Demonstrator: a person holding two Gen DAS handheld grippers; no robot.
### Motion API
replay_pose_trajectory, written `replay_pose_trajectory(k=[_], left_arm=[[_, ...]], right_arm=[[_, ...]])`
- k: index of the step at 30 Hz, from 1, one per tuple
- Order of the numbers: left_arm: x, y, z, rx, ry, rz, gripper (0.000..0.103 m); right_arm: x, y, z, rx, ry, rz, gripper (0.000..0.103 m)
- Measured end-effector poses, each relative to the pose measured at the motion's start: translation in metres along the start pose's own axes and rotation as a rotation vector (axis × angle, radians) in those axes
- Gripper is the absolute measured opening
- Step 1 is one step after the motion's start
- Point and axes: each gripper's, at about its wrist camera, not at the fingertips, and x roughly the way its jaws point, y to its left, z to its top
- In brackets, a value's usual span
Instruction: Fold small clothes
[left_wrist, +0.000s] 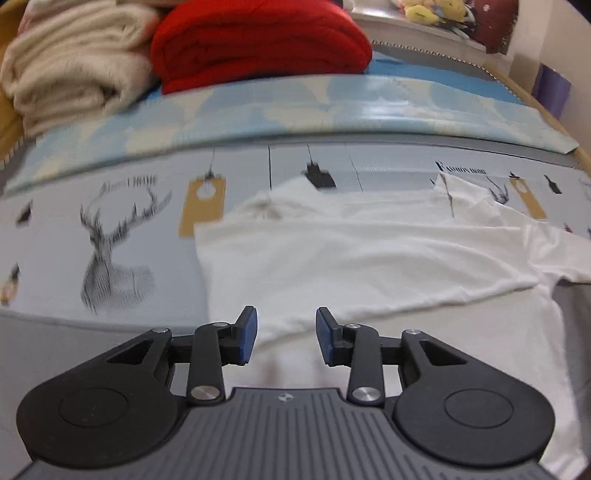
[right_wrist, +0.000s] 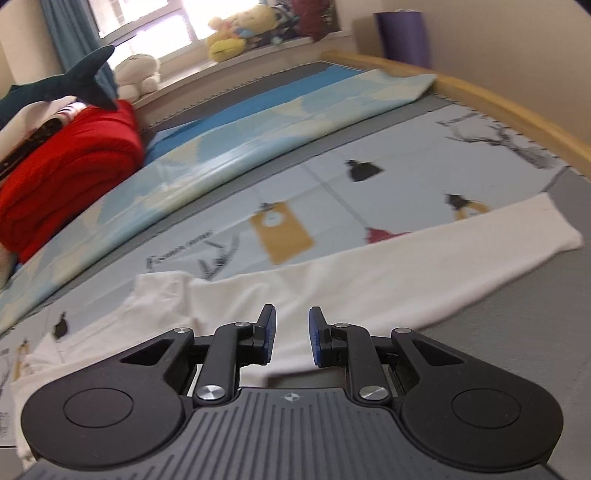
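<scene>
Clearly, the thin white cotton T-shirt (left_wrist: 369, 258) is limp and light. Both the left gripper (left_wrist: 286, 334) and right gripper (right_wrist: 291, 338) stand apart, empty; its near hem, probably, suits pinching.

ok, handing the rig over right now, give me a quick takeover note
Left gripper: open, nothing between the fingers, above the white shirt.
Right gripper: jaws apart, empty, over the same shirt.
Shirt lies on the printed bed cover; one side looks folded over the body, one long sleeve is spread out flat.
Done: seemingly one fold.
Left: probably fold in the sleeve, then fold the body up.
</scene>
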Motion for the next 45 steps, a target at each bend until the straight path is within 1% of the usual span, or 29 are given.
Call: replay_pose_trajectory(k=[2, 3, 5, 7, 10, 12, 15, 19, 21, 25, 27, 28, 31, 34, 36, 37, 39, 41, 43, 45], left_arm=[[0.006, 0.004, 0.002, 0.012, -0.017, 0.03, 0.041], [0.01, 0.007, 0.004, 0.007, -0.011, 0.038, 0.041], [0.018, 0.016, 0.008, -0.016, 0.012, 0.033, 0.041], [0.022, 0.024, 0.013, -0.039, 0.019, 0.019, 0.041], [0.027, 0.035, 0.018, -0.058, 0.018, 0.015, 0.043], [0.028, 0.039, 0.02, -0.061, 0.017, 0.004, 0.043], [0.031, 0.041, 0.023, -0.045, 0.016, 0.002, 0.045], [0.037, 0.046, 0.024, -0.043, 0.033, 0.012, 0.046], [0.039, 0.047, 0.024, -0.041, 0.036, 0.018, 0.046], [0.042, 0.044, 0.024, -0.026, 0.045, 0.028, 0.046], [0.043, 0.04, 0.023, -0.008, 0.046, 0.025, 0.046], [0.042, 0.038, 0.022, -0.001, 0.043, 0.023, 0.046], [0.046, 0.034, 0.021, 0.013, 0.045, 0.028, 0.046], [0.05, 0.034, 0.02, 0.013, 0.057, 0.038, 0.046], [0.05, 0.033, 0.02, 0.016, 0.056, 0.039, 0.046], [0.05, 0.033, 0.02, 0.018, 0.054, 0.039, 0.046], [0.05, 0.034, 0.02, 0.019, 0.054, 0.037, 0.046], [0.05, 0.036, 0.02, 0.016, 0.052, 0.036, 0.046], [0.047, 0.039, 0.022, 0.006, 0.044, 0.035, 0.046], [0.042, 0.044, 0.023, -0.012, 0.031, 0.029, 0.046]], right_arm=[[-0.001, -0.014, -0.002, 0.001, -0.003, -0.039, 0.02], [0.0, -0.022, -0.003, 0.013, 0.004, -0.06, 0.02], [0.003, -0.039, -0.003, 0.054, 0.029, -0.088, 0.02], [0.007, -0.052, -0.002, 0.064, 0.042, -0.107, 0.02], [0.013, -0.075, 0.009, 0.053, 0.028, -0.129, 0.02], [0.014, -0.099, 0.018, 0.085, -0.004, -0.164, 0.02], [0.018, -0.145, 0.026, 0.224, -0.04, -0.219, 0.021], [0.026, -0.203, 0.014, 0.431, -0.047, -0.278, 0.021], [0.033, -0.226, 0.006, 0.528, -0.06, -0.276, 0.021], [0.047, -0.256, -0.001, 0.647, -0.118, -0.241, 0.022], [0.06, -0.27, -0.003, 0.717, -0.126, -0.221, 0.022], [0.065, -0.274, -0.006, 0.747, -0.131, -0.211, 0.022], [0.073, -0.28, -0.004, 0.79, -0.185, -0.191, 0.022], [0.077, -0.29, -0.005, 0.885, -0.235, -0.158, 0.022], [0.08, -0.292, -0.006, 0.907, -0.255, -0.154, 0.021], [0.081, -0.291, -0.005, 0.901, -0.26, -0.16, 0.02], [0.081, -0.289, -0.003, 0.901, -0.268, -0.184, 0.009], [0.079, -0.287, -0.002, 0.902, -0.28, -0.192, 0.007], [0.073, -0.276, 0.007, 0.842, -0.303, -0.23, 0.006], [0.065, -0.251, 0.026, 0.731, -0.334, -0.243, 0.006]])
